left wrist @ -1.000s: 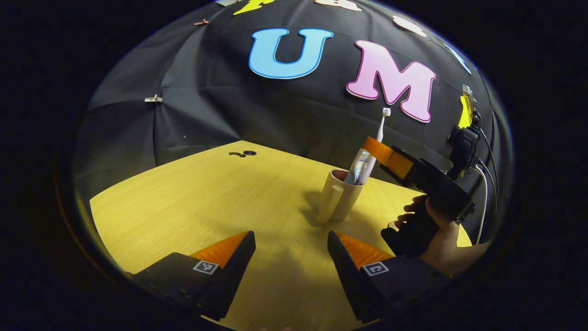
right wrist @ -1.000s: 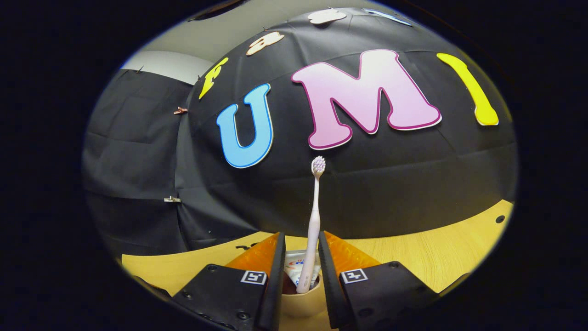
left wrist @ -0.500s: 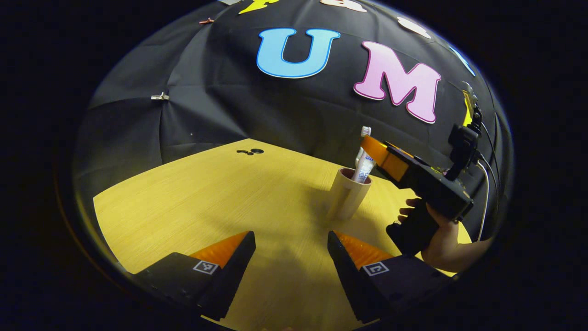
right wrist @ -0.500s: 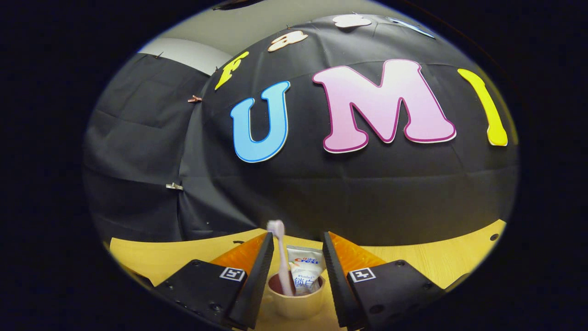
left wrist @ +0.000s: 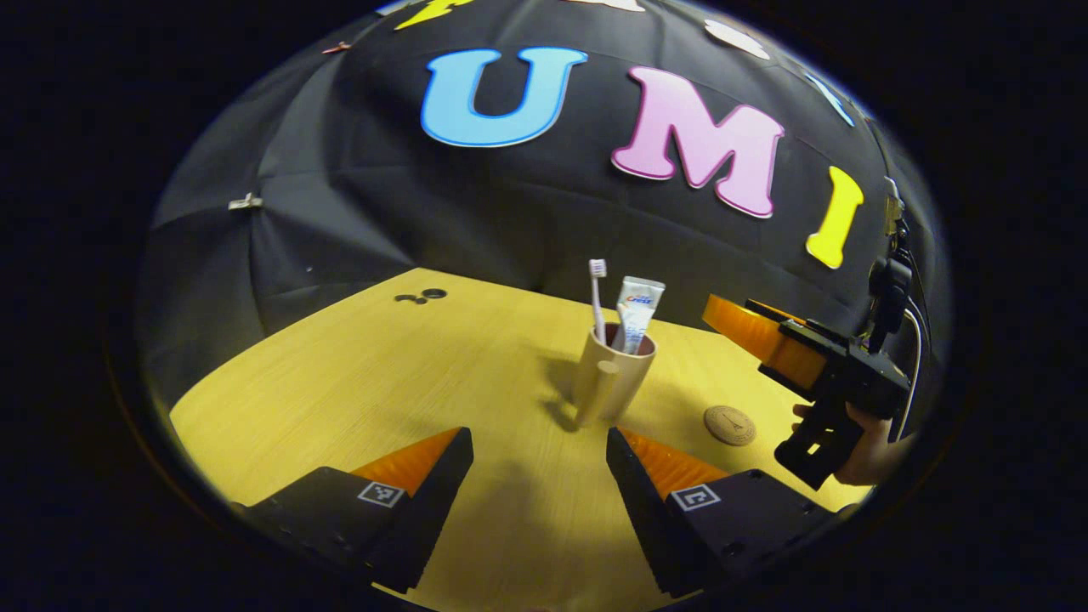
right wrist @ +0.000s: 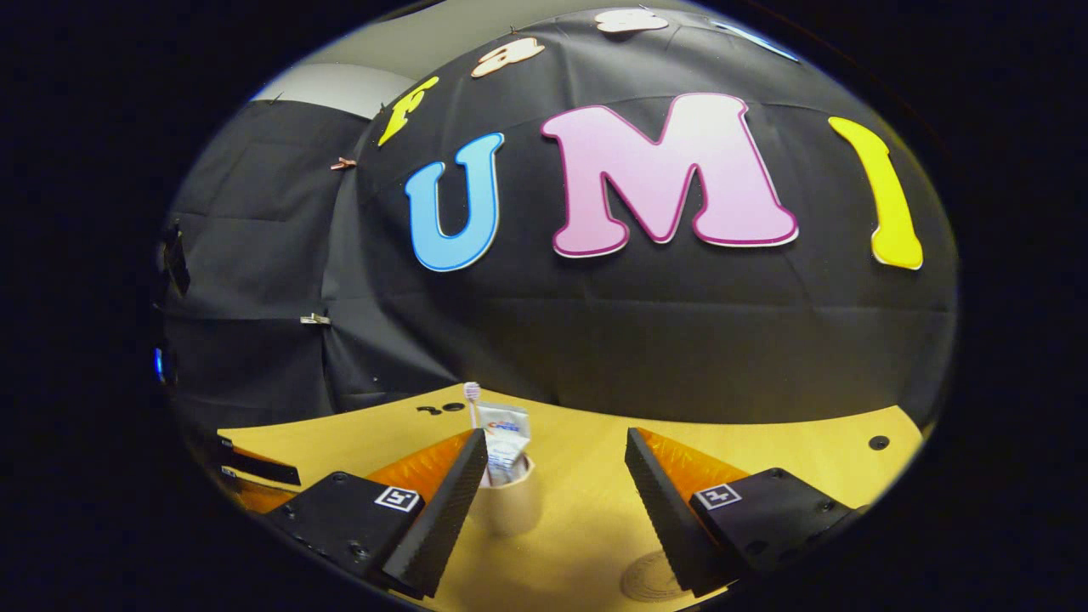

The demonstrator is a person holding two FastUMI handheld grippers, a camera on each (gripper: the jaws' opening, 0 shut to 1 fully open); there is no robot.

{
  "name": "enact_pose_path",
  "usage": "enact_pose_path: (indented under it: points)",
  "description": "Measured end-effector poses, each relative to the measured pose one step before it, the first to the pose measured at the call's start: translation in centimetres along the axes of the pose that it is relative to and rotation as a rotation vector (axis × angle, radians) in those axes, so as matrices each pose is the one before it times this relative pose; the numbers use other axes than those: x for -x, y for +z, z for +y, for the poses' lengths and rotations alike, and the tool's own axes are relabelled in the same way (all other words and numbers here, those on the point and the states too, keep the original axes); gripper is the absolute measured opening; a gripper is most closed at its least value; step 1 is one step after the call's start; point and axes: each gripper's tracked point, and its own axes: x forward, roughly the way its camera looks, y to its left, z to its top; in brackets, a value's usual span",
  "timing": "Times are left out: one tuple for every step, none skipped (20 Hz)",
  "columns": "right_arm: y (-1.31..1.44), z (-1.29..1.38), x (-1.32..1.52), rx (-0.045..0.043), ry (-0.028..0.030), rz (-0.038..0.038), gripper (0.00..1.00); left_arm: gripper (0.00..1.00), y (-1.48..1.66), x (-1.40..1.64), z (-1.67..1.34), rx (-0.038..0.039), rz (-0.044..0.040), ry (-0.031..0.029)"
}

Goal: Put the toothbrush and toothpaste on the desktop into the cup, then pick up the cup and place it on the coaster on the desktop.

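On the big yellow wooden desktop (left wrist: 357,374) stands one tan cup (left wrist: 614,374), near the middle and a bit toward the black cloth wall. The cup has a handle on the side facing the left gripper view. Two things stick up out of it: one thin pale toothbrush (left wrist: 597,297) with its bristle head on top, and one white toothpaste (left wrist: 637,310) tube just beside it. Their bottom ends are hidden inside the cup.

The left gripper (left wrist: 540,463) hangs low over the desktop in front of the cup. Its two black and orange fingers are spread wide and hold nothing. The right gripper (right wrist: 557,484) is also spread wide with nothing between its fingers. In the right gripper view its left finger covers part of the cup (right wrist: 507,501). In the left gripper view the right gripper (left wrist: 748,327) floats off to the cup's right, not touching it, and the hand (left wrist: 858,446) holding it is partly cut off.

One small round brown coaster (left wrist: 729,425) lies flat, close to the cup on its right. The coaster (right wrist: 650,578) is partly hidden in the right gripper view.
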Motion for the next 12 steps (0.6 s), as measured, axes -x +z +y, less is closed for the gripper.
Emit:
enact_pose_path:
  points:
    - [0.271, -0.857, 0.641, -0.0033, -0.01328, 0.00549, 1.0, 0.98, 0.538, -0.461, -0.515, -0.02292, 0.01304, -0.02461]
    - [0.098, -0.979, 0.496, -0.00019, -0.01645, 0.00638, 0.99, 0.98, 0.491, -0.528, -0.438, -0.02485, 0.01057, -0.02379]
    - [0.082, -0.96, 0.541, 0.00129, -0.0159, 0.0059, 1.0, 0.97, 0.577, -0.53, -0.383, -0.02557, 0.00838, -0.0167]
    - [0.104, -0.828, 0.514, 0.00284, -0.01299, 0.00577, 1.0, 1.0, 0.576, -0.561, -0.286, -0.02447, 0.01048, -0.0134]
    - [0.041, -0.946, 0.453, 0.00285, -0.01328, 0.00529, 1.0, 0.97, 0.322, -0.659, -0.268, -0.01975, 0.0215, -0.01413]
    - [0.014, -0.872, 0.609, 0.00213, -0.01012, 0.00643, 1.0, 0.98, 0.111, -0.601, -0.223, -0.01858, 0.02475, -0.01401]
    - [-0.043, -0.92, 0.535, 0.00237, -0.01133, 0.00652, 1.0, 0.98, 0.195, -0.655, -0.275, -0.0217, 0.02811, -0.01425]
    - [-0.151, -0.909, 0.539, 0.00025, -0.01101, 0.00836, 1.0, 0.98, 0.118, -0.805, -0.21, -0.02474, 0.02562, -0.01598]
    - [-0.159, -0.988, 0.563, -0.0013, -0.01331, 0.00949, 1.0, 0.98, 0.095, -0.667, -0.209, -0.02401, 0.02833, -0.01343]
    - [-0.15, -1.026, 0.627, -0.00207, -0.01441, 0.00765, 1.0, 0.98, 0.137, -0.794, -0.074, -0.0207, 0.02799, -0.01496]
    - [-0.173, -1.007, 0.636, -0.00222, -0.01471, 0.00521, 1.0, 0.98, 0.0, -0.662, -0.104, -0.01455, 0.03381, -0.0131]
    - [-0.181, -1.001, 0.702, -0.00092, -0.0154, 0.00615, 1.0, 0.98, -0.271, -0.609, -0.022, -0.00737, 0.03251, -0.0108]
